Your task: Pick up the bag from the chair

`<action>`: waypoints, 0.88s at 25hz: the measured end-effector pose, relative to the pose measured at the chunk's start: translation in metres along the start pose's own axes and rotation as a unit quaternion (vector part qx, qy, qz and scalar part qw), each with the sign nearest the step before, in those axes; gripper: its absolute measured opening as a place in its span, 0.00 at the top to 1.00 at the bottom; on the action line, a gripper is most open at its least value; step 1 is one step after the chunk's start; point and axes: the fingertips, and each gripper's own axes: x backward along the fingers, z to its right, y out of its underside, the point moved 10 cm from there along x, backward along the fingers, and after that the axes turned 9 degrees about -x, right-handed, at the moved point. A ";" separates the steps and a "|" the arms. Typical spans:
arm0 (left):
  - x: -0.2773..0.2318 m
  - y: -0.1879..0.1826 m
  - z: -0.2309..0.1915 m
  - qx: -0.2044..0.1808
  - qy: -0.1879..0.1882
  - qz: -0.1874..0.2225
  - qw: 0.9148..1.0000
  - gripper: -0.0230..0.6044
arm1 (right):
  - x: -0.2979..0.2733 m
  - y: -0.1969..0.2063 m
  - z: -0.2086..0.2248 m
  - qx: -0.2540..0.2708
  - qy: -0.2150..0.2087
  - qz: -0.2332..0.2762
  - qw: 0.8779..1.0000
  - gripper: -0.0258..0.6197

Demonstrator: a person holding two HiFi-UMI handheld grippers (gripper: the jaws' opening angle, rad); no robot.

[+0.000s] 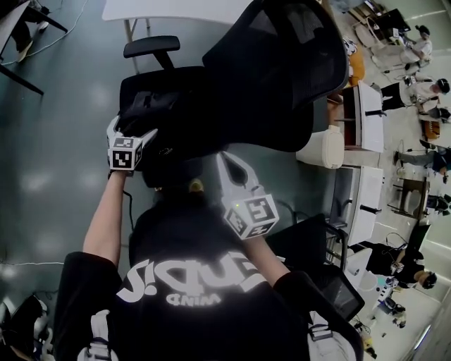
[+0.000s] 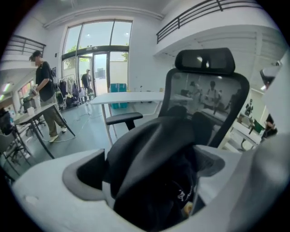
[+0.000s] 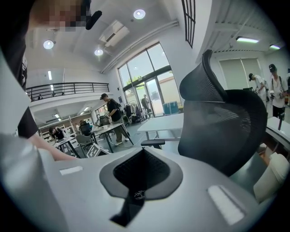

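Observation:
The black bag (image 1: 173, 116) lies bunched over the seat of a black mesh office chair (image 1: 282, 67). My left gripper (image 1: 131, 134) is at the bag's left side, shut on a thick fold of its black fabric (image 2: 154, 158). The right gripper (image 1: 227, 161) is at the bag's near right edge. In the right gripper view it (image 3: 139, 174) is shut on a thin black strap (image 3: 134, 195) with a small white logo. The seat is hidden under the bag, so I cannot tell whether the bag rests on it.
The chair's armrest (image 1: 151, 47) sticks out at the far left, with a white table (image 1: 169, 10) behind it. White desks (image 1: 366, 120) and a cream bin (image 1: 324, 148) stand to the right. People (image 1: 423, 92) are further right. Grey floor (image 1: 56, 155) lies to the left.

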 end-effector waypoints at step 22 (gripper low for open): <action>-0.025 -0.008 -0.007 0.082 0.075 -0.036 0.993 0.73 | -0.010 -0.015 0.006 -0.018 0.036 -0.006 0.999 0.96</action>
